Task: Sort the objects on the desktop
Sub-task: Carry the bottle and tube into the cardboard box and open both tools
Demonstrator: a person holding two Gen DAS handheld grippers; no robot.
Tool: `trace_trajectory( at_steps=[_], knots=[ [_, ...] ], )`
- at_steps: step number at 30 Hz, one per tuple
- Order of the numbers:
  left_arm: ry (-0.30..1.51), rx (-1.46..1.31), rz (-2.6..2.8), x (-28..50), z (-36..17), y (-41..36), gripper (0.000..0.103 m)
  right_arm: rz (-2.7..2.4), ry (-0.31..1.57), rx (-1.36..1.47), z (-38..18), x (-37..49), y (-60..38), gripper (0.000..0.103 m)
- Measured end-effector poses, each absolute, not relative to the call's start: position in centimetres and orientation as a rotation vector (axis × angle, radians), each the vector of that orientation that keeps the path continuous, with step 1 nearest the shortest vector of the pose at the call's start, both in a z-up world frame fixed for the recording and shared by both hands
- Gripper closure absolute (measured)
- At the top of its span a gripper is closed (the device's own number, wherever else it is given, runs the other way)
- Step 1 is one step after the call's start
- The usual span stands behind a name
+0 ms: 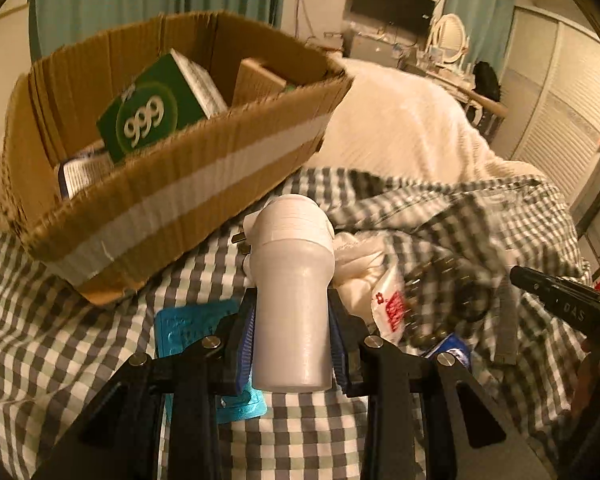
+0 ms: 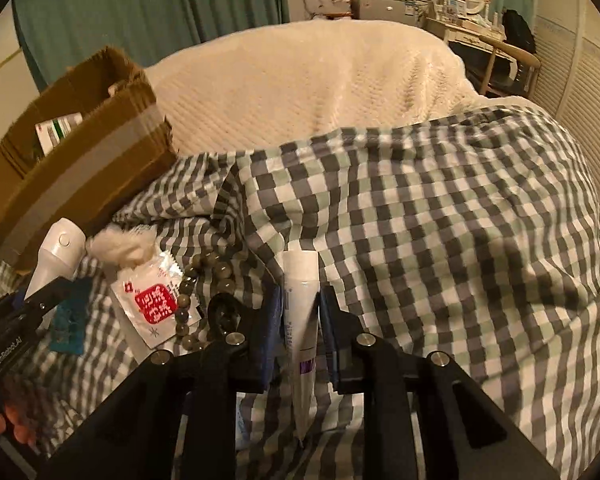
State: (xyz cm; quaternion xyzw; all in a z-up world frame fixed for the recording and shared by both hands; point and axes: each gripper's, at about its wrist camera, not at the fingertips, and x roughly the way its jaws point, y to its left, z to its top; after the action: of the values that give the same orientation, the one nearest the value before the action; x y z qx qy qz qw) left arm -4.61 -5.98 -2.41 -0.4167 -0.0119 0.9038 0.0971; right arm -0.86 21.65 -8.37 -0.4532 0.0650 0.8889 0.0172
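In the left wrist view my left gripper [image 1: 292,306] is shut on a white plastic bottle [image 1: 292,272], blue pads pressed on both its sides, cap pointing away. It hangs above the checked cloth [image 1: 80,320], just in front of an open cardboard box [image 1: 180,200] holding a green "999" carton [image 1: 152,112] and other packets. In the right wrist view my right gripper [image 2: 300,296] is shut on a thin white tube [image 2: 302,320] that stands upright between the pads. The bottle [image 2: 58,252] shows at that view's left, near the box [image 2: 80,172].
On the cloth between the grippers lie a teal blister pack [image 1: 188,328], a white sachet with a red label [image 2: 152,300], a string of grey-green beads [image 2: 212,272] and a white cotton wad [image 2: 120,244]. A cream blanket [image 2: 320,80] lies beyond.
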Motion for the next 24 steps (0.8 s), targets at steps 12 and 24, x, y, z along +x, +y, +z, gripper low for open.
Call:
trace_trajectory(
  at_steps=[12, 24],
  knots=[
    [-0.049, -1.218, 2.658, -5.2, -2.7, -5.6, 0.071, 2.725, 0.305, -1.466, -9.2, -2.6, 23.9, 0.096],
    [-0.055, -1.208, 2.66, -4.8, -2.6, -5.7, 0.071, 2.639, 0.236, -1.617, -13.2, -3.8, 22.3, 0.087]
  ],
)
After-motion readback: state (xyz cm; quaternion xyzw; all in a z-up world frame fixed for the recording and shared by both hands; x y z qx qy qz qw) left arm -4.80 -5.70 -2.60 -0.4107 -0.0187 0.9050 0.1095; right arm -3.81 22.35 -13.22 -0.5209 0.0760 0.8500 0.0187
